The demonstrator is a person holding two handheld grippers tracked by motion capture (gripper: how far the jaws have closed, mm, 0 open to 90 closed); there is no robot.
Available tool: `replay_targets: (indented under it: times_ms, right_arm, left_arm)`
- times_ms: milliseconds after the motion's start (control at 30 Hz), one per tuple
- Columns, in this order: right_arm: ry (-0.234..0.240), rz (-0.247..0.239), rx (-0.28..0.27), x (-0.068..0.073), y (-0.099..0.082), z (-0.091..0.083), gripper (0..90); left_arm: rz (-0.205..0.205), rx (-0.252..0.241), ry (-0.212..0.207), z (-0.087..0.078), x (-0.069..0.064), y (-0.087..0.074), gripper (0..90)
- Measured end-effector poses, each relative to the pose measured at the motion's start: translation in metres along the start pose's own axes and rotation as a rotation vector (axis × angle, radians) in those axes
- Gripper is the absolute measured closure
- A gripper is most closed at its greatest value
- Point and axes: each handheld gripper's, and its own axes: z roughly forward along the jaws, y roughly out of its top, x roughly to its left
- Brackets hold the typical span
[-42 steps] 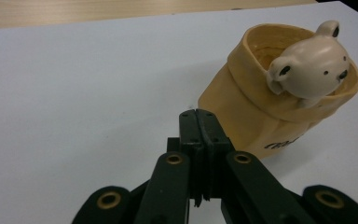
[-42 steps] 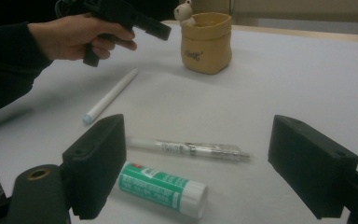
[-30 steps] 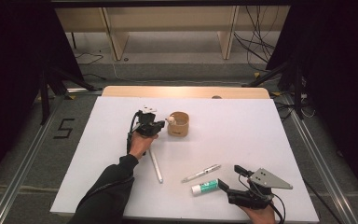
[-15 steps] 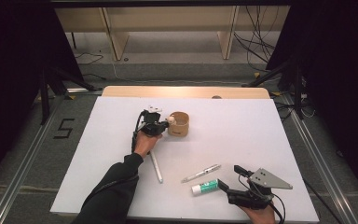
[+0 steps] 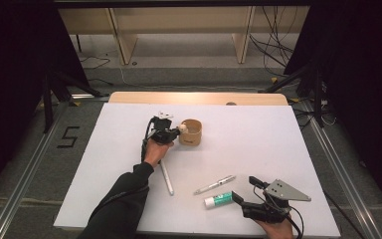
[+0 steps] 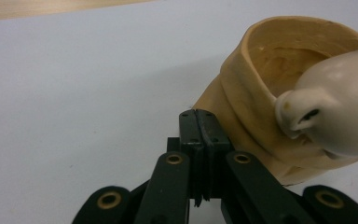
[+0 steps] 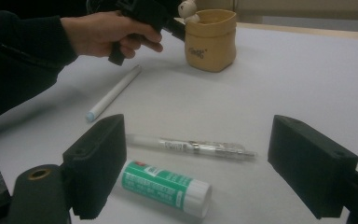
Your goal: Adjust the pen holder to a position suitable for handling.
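On the white bench (image 5: pixel 288 149), the left gripper (image 5: pixel 175 132) has its black fingers (image 6: pixel 200 135) pressed together with nothing between them, their tips just beside the tan, soft-sided round pot (image 5: pixel 191 132), which stands upright. A white cylindrical marker (image 5: pixel 166 177) lies near that hand. Farther right, the right gripper (image 7: pixel 200 163) holds its fingers wide apart, a clear pen (image 7: pixel 191 146) and a green-labelled white glue stick (image 7: pixel 168 187) lying between them, untouched.
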Motion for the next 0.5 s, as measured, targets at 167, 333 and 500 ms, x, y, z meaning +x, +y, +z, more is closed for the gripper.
replay_targets:
  times_ms: [167,333,500]
  right_arm:
    - [0.001,0.001,-0.001,0.0,0.0,0.001,20.2]
    - [0.002,0.003,-0.001,0.0,0.0,0.0,20.2]
    - [0.002,0.002,-0.003,-0.001,0.0,-0.001,20.2]
  left_arm:
    - [-0.004,-0.004,0.0,0.002,-0.002,0.001,89.0]
    - [0.01,-0.003,-0.018,0.008,-0.012,0.004,89.0]
    - [0.022,0.002,-0.026,0.012,-0.017,0.006,89.0]
